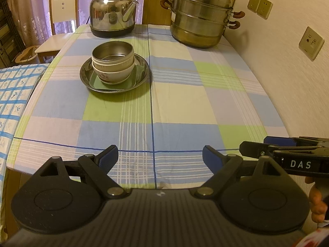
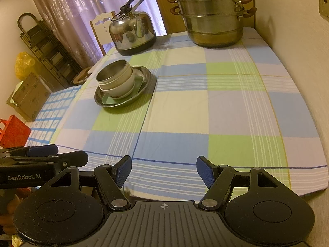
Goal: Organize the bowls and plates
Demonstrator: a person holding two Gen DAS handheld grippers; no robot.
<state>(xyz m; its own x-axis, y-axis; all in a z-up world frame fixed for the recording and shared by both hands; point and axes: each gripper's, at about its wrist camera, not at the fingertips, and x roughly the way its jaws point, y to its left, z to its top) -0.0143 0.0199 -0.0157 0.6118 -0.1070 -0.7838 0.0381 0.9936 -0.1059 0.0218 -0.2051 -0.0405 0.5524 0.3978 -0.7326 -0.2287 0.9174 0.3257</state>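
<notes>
Steel bowl (image 1: 112,52) sat nested atop white bowls (image 1: 112,73) on a round metal plate (image 1: 115,72), far across the bench (image 1: 185,103); left gripper (image 1: 160,156) and right gripper (image 2: 163,170) gaped wide, empty, stack seemingly finished.

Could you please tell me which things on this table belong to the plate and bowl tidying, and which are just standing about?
Job: steel bowl, white bowls, green square plate, round steel plate.
Standing about: kettle, steamer pot.
</notes>
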